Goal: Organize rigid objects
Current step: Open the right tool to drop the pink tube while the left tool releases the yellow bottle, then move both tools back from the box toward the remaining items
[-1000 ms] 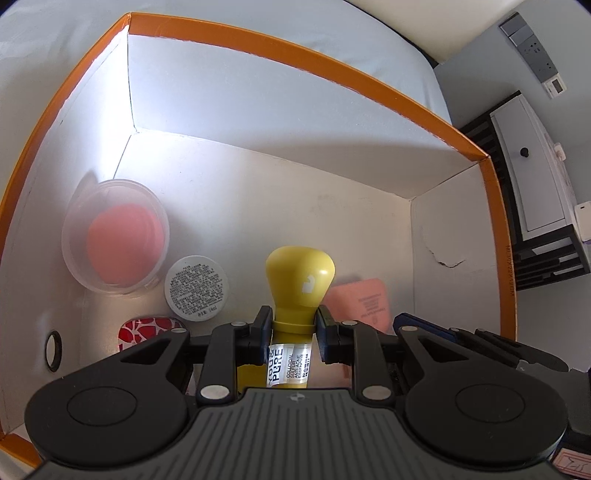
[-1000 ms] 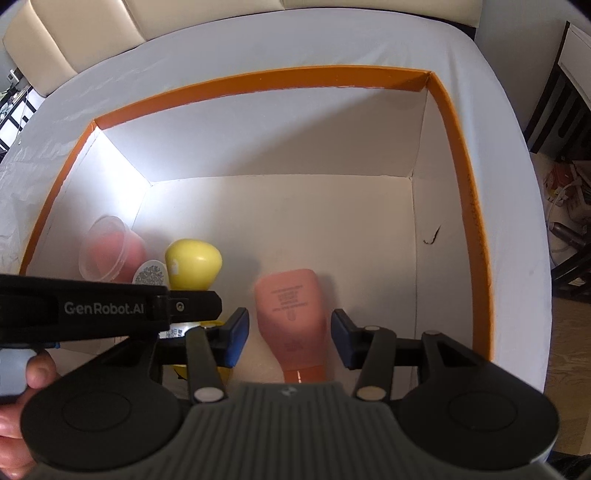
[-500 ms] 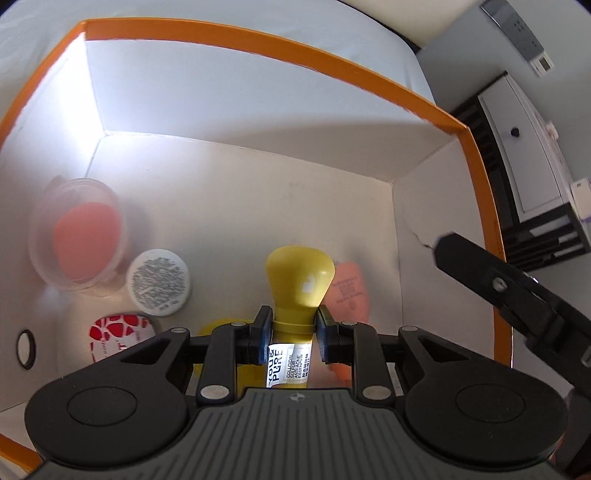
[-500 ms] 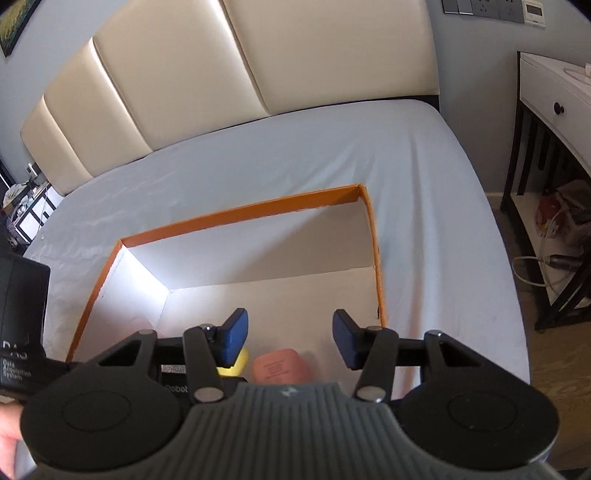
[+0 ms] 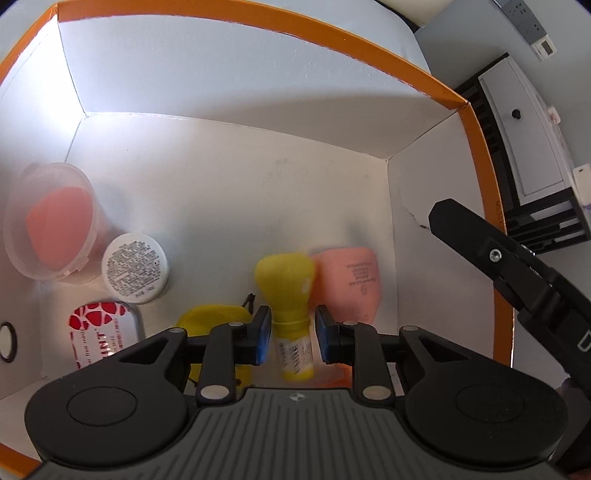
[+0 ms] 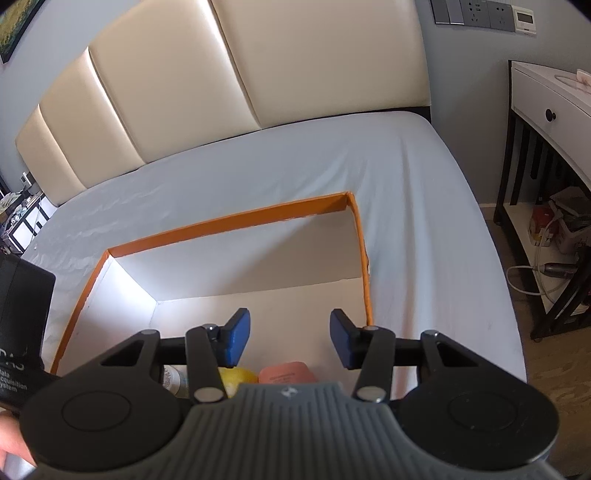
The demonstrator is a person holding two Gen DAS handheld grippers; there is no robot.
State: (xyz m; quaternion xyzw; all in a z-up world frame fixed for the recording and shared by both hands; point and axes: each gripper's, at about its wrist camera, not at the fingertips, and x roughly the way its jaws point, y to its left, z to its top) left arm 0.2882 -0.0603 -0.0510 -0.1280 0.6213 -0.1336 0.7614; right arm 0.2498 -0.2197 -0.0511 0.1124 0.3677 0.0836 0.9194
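Inside the orange-rimmed box, the left gripper stands apart around the yellow bottle, its long axis running away from the camera, cap end farthest, while the right gripper spreads empty above.

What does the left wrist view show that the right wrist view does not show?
Only the left wrist view shows the clear cup, the white round jar, the red-patterned mint tin, and the left gripper open around the yellow bottle. Only the right wrist view shows the headboard, the bed sheet and the open, empty right gripper. Both show the orange-rimmed box and the pink bottle.
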